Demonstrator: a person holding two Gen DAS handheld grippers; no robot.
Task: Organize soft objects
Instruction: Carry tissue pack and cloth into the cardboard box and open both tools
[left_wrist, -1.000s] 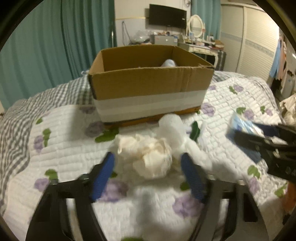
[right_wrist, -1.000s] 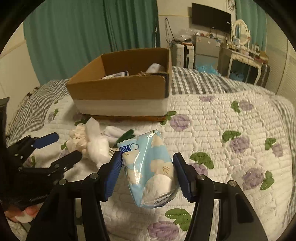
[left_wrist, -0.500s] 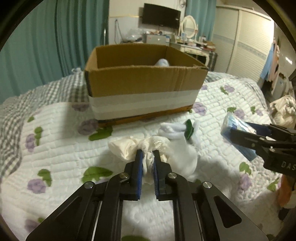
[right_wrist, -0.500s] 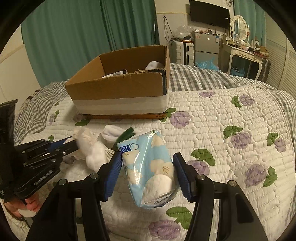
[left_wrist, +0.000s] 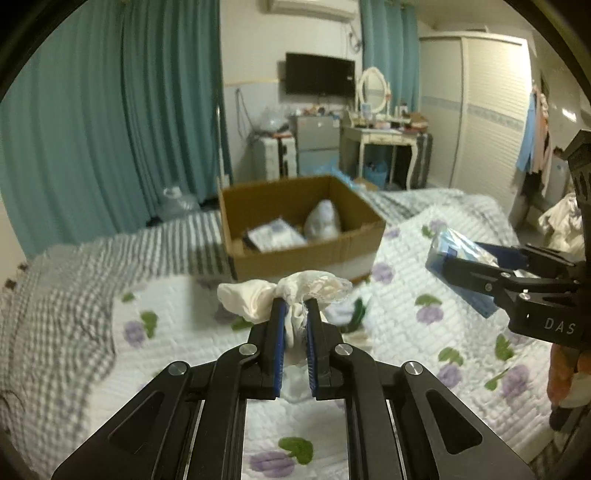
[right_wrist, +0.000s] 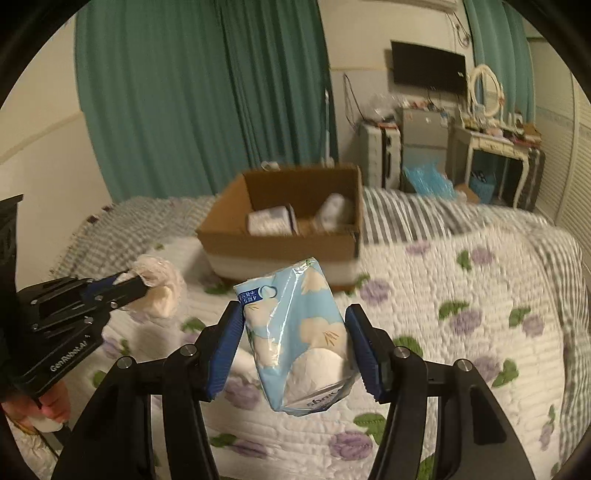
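My left gripper is shut on a cream lace-edged cloth and holds it above the quilt; it also shows at the left of the right wrist view. My right gripper is shut on a light blue tissue pack, held in the air; it shows at the right of the left wrist view. The open cardboard box stands on the bed ahead of both grippers and holds a white packet and a white bundle. A white sock with green trim lies on the quilt below the cloth.
The bed has a white quilt with purple flowers and a grey checked blanket at the left. Teal curtains, a dressing table and a wardrobe stand beyond the bed.
My left gripper shut on the cream cloth and lifted it off the quilt. Both grippers have risen, so the inside of the box now shows.
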